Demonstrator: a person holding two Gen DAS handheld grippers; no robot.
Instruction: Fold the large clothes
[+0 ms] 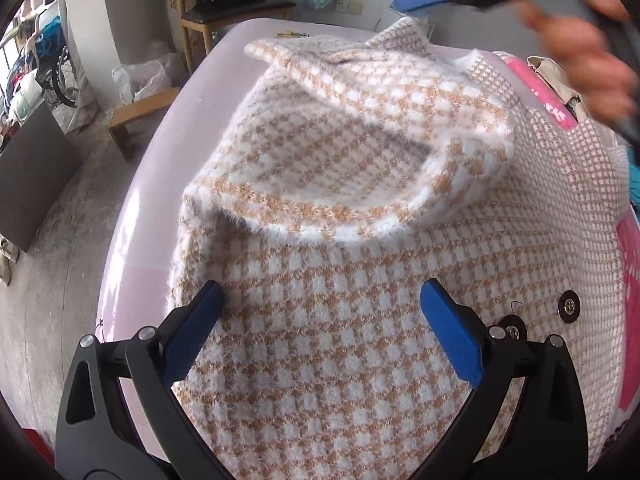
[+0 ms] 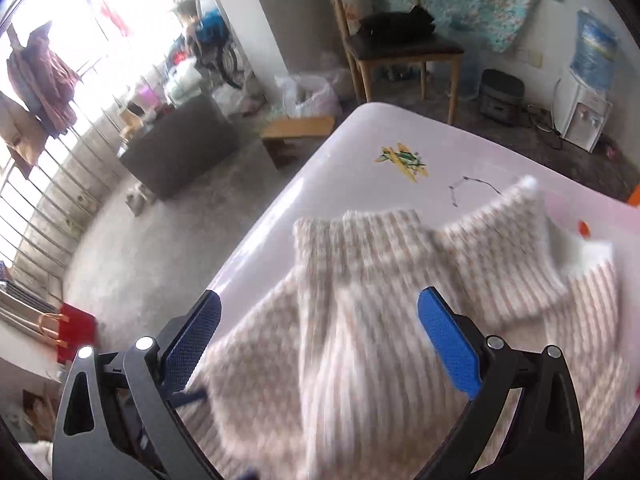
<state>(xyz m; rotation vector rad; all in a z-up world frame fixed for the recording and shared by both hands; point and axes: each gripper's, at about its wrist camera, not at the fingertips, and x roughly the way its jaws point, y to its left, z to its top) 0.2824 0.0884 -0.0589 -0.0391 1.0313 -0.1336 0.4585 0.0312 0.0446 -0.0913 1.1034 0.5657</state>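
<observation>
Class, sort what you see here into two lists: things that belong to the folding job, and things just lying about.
Belongs to the job:
checked knit garment
left gripper, open
right gripper, open
pink table

Just lying about:
wooden chair
water dispenser
red bag
low wooden stool

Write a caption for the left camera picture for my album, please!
Open left gripper hovers over a fuzzy tan-and-white checked cardigan lying on the pink table.

Lived-in home: wooden chair point(image 2: 400, 46), water dispenser point(image 2: 584, 114), hung laundry point(image 2: 44, 80) by window.
</observation>
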